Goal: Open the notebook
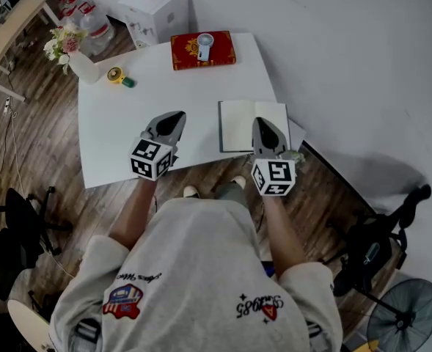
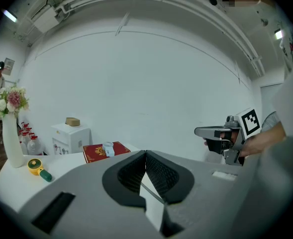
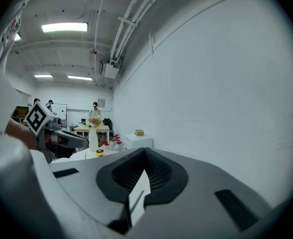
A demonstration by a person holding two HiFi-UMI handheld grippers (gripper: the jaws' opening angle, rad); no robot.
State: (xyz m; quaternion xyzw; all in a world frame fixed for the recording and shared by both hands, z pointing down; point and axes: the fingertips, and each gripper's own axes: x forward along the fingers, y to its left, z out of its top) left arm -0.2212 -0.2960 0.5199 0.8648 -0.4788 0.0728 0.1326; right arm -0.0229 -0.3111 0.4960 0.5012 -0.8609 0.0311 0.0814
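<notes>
The notebook (image 1: 236, 125) lies open, blank pages up, at the near right corner of the counter (image 1: 164, 86). The right gripper (image 1: 262, 123) overlaps its right page in the head view, fingers (image 3: 158, 172) pressed together on nothing. The left gripper (image 1: 177, 116) hangs to the notebook's left over bare counter, its fingers (image 2: 162, 176) also pressed together, empty. A red book (image 1: 216, 53) lies at the far edge.

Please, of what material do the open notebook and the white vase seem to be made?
The notebook looks like paper: flat, matte cream pages with a centre fold. The vase seems ceramic or plastic: smooth, opaque white, faint sheen; I cannot tell which.
</notes>
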